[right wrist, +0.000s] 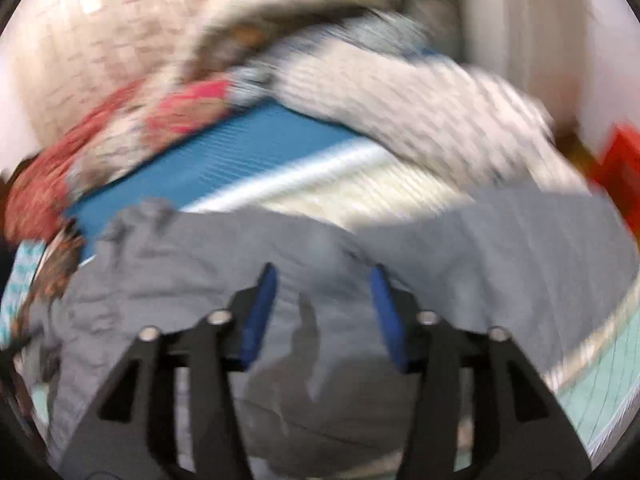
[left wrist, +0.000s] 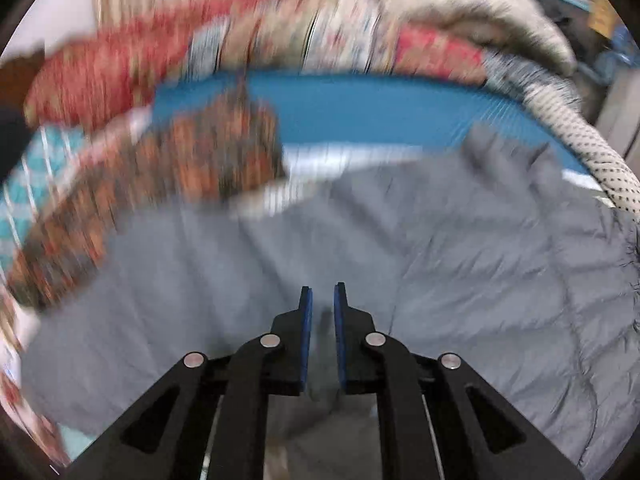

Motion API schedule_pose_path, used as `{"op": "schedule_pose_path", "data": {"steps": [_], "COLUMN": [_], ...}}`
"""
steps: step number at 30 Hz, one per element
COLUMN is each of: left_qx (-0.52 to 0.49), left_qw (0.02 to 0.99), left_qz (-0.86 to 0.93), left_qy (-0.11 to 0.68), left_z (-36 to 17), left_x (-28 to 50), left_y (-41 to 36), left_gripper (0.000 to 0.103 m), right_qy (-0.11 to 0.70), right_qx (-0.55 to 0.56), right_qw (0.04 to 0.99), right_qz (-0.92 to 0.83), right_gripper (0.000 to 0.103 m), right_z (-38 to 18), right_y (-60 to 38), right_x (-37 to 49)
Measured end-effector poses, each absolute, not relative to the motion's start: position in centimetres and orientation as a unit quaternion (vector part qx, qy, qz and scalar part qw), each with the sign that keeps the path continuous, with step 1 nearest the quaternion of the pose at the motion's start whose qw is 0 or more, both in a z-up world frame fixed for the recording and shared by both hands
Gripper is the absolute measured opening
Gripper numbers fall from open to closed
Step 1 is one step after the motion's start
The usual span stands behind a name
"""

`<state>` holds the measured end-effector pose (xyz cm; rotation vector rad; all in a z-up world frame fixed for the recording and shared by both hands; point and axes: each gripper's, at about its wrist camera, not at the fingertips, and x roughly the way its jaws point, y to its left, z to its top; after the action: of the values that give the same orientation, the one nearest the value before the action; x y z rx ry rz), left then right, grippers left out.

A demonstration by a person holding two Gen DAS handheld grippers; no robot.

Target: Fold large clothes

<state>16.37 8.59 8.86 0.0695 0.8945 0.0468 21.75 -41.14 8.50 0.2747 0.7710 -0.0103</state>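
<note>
A grey quilted jacket (left wrist: 440, 260) lies spread over the surface and fills the lower half of both views, which are blurred. My left gripper (left wrist: 323, 292) hovers over its middle with the blue pads (left wrist: 307, 332) a narrow gap apart and nothing between them. In the right wrist view the jacket (right wrist: 200, 264) is rumpled, with folds bunched under my right gripper (right wrist: 323, 276). Its jaws stand wide apart above the fabric, and the pads (right wrist: 260, 312) do not press on it.
Behind the jacket lies a blue ribbed mat (left wrist: 360, 112). An orange-brown patterned garment (left wrist: 180, 160) and a red patterned cloth (left wrist: 100, 72) lie at the left. A beige blanket (left wrist: 460, 0) and a white dotted cloth (left wrist: 600, 160) are piled behind. A red box (right wrist: 620, 160) and a green gridded mat (right wrist: 600, 392) are at the right.
</note>
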Motion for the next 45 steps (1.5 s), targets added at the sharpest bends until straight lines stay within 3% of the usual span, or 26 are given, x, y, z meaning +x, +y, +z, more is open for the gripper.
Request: {"op": "schedule_pose_path", "data": {"steps": [3, 10, 16, 17, 18, 19, 20, 21, 29, 31, 32, 34, 36, 41, 45], "left_qx": [0.074, 0.114, 0.183, 0.188, 0.202, 0.234, 0.250, 0.265, 0.272, 0.262, 0.257, 0.265, 0.292, 0.306, 0.309], "left_qw": [0.907, 0.892, 0.856, 0.859, 0.862, 0.863, 0.861, 0.858, 0.883, 0.886, 0.883, 0.866, 0.859, 0.862, 0.861], "left_qz": [-0.003, -0.040, -0.028, -0.028, -0.024, -0.021, -0.032, -0.035, 0.057, 0.080, 0.093, 0.102, 0.111, 0.118, 0.120], "left_qy": [0.415, 0.436, 0.482, 0.476, 0.465, 0.448, 0.443, 0.438, 0.379, 0.375, 0.381, 0.411, 0.405, 0.386, 0.385], "left_z": [10.7, 7.8, 1.5, 0.9, 0.5, 0.3, 0.1, 0.0, 2.7, 3.2, 2.8, 0.4, -1.7, -2.3, -2.3], "left_x": [18.8, 26.2, 30.4, 30.3, 29.9, 29.5, 29.4, 29.1, 33.6, 35.4, 36.5, 37.8, 37.9, 37.5, 37.3], "left_y": [6.5, 0.7, -0.1, 0.0, -0.5, -1.4, -2.1, -2.8, -4.9, -5.0, -4.8, -4.6, -4.7, -5.0, -5.1], "left_gripper": [0.000, 0.000, 0.000, 0.000, 0.000, 0.000, 0.000, 0.000, 0.000, 0.000, 0.000, 0.000, 0.000, 0.000, 0.000], "right_qy": [0.389, 0.445, 0.489, 0.493, 0.497, 0.499, 0.495, 0.487, 0.378, 0.379, 0.387, 0.419, 0.449, 0.425, 0.423], "right_qx": [0.103, 0.109, 0.091, 0.084, 0.072, 0.060, 0.064, 0.064, 0.089, 0.085, 0.088, 0.086, 0.094, 0.082, 0.085], "right_qw": [0.911, 0.873, 0.853, 0.851, 0.851, 0.851, 0.852, 0.856, 0.913, 0.915, 0.911, 0.900, 0.885, 0.897, 0.899], "right_qz": [0.094, 0.166, 0.159, 0.162, 0.157, 0.153, 0.159, 0.164, 0.121, 0.110, 0.107, 0.087, 0.075, 0.090, 0.078], "right_gripper": [0.077, 0.079, 0.079, 0.077, 0.053, 0.041, 0.019, 0.010, 0.008, 0.011, 0.018, 0.036, 0.069, 0.079, 0.079], "right_z": [9.6, 6.5, 2.7, 2.3, 2.0, 1.7, 2.0, 2.6, 8.8, 8.3, 7.5, 4.9, 2.1, 0.3, 2.2], "right_y": [-36.4, -28.1, -24.2, -24.2, -23.8, -23.3, -22.9, -22.5, -23.1, -22.5, -22.4, -22.2, -22.3, -21.9, -22.4], "right_x": [25.6, 34.9, 41.1, 41.1, 41.4, 41.5, 41.3, 41.2, 44.8, 46.5, 47.2, 48.5, 49.2, 48.4, 47.5]}}
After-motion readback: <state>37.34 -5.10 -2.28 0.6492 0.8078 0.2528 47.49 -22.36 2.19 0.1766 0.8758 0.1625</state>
